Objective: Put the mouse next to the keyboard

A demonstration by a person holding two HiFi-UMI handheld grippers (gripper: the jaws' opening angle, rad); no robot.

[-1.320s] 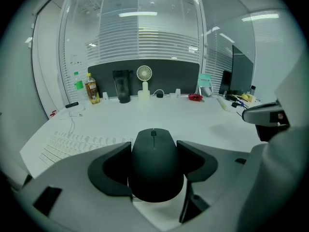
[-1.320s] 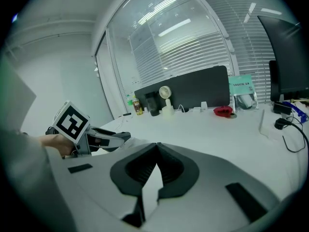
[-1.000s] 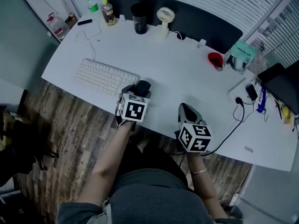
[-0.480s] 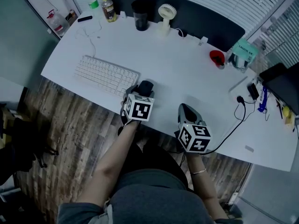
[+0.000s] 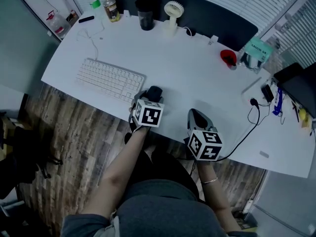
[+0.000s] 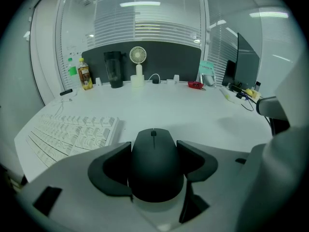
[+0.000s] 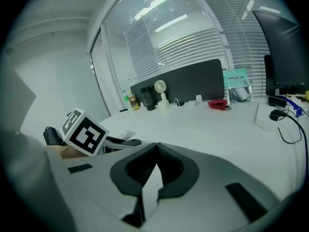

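A black mouse [image 5: 154, 91] [image 6: 154, 163] sits between the jaws of my left gripper [image 5: 151, 97] [image 6: 154, 151], which is shut on it. The mouse is low over the white desk [image 5: 187, 68], just off the right end of the white keyboard [image 5: 109, 79] [image 6: 72, 132]. Whether the mouse touches the desk I cannot tell. My right gripper [image 5: 197, 116] [image 7: 155, 146] is near the desk's front edge, to the right of the left one. It is shut with nothing in it.
Along the back of the desk stand two bottles [image 5: 111, 8], a black cup [image 5: 145, 14] and a small white fan [image 5: 173, 11]. A red object [image 5: 227, 60], a teal box [image 5: 256, 51] and a black cable [image 5: 249, 122] are at the right. A monitor [image 6: 246, 64] stands far right.
My left gripper has shifted slightly to the right with the mouse in it. The right gripper has stayed where it was.
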